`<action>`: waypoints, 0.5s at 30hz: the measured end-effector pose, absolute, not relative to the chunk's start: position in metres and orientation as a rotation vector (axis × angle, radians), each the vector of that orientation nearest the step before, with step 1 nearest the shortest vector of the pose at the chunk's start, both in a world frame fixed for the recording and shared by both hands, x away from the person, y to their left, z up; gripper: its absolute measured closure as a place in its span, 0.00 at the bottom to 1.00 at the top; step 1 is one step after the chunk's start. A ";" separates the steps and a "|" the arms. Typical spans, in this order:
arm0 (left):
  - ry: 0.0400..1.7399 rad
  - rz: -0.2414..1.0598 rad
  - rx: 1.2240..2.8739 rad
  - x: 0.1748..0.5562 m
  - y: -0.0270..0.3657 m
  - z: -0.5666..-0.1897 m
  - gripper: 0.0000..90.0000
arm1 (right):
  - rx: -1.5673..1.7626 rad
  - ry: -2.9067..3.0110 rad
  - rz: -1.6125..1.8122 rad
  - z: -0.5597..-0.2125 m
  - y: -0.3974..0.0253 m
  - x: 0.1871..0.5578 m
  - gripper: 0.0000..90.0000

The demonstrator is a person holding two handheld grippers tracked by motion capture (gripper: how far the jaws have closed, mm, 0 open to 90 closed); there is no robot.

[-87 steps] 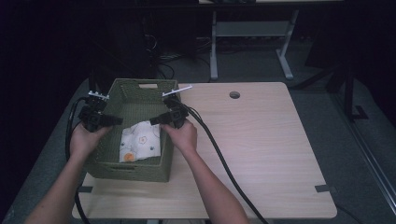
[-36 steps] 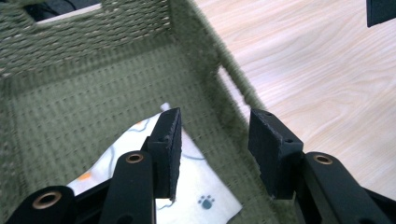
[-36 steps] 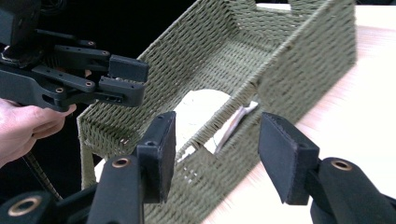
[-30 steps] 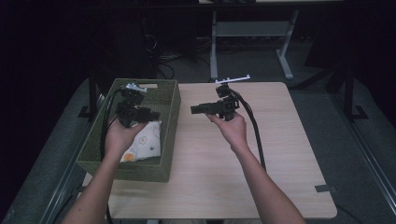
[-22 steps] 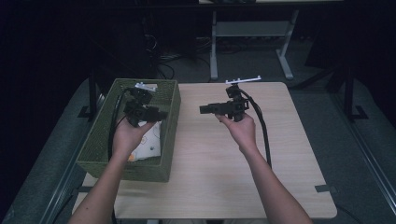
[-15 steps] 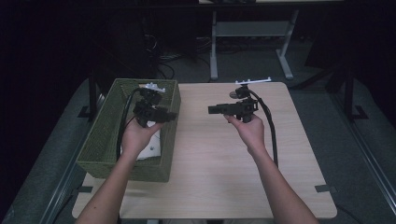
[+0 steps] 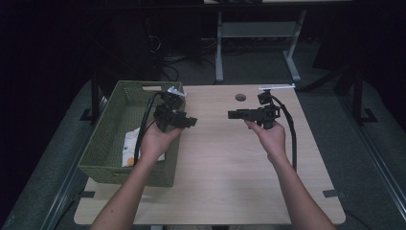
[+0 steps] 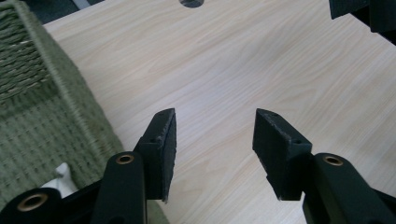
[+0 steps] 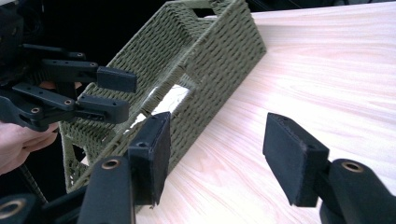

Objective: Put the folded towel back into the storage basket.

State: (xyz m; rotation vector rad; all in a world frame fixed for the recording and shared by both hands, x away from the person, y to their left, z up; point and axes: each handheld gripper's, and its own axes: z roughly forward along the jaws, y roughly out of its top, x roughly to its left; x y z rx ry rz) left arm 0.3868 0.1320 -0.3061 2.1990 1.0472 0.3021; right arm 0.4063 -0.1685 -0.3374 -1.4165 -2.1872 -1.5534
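**Both grippers up and off the basket**

Since the earlier frames both hands have let go of the basket (image 7: 125,139) and lifted away from it. The left gripper (image 7: 190,121) hangs over the basket's right rim, jaws apart and empty; the right gripper (image 7: 232,114) hovers over bare table (image 7: 230,182), jaws likewise apart, pointing left toward the other. The basket sits at the table's left edge, long axis running away from the person, a white packet (image 7: 130,146) inside. The left hand is nearer.

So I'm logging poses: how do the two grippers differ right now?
The left gripper hangs over the green basket's right rim, aimed right; the right gripper hangs over bare table, aimed left toward it. Both are open and hold nothing.
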 end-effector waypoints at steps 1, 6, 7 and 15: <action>1.047 0.302 2.199 0.387 0.132 -0.306 0.55 | -1.417 -2.187 -1.553 -0.337 -0.168 0.406 0.45; 1.035 0.296 2.198 0.385 0.118 -0.309 0.52 | -1.452 -2.166 -1.549 -0.342 -0.186 0.403 0.44; 1.035 0.296 2.198 0.385 0.118 -0.309 0.51 | -1.452 -2.166 -1.549 -0.342 -0.186 0.403 0.44; 1.020 0.275 2.191 0.381 0.102 -0.314 0.48 | -1.474 -2.171 -1.540 -0.348 -0.204 0.397 0.42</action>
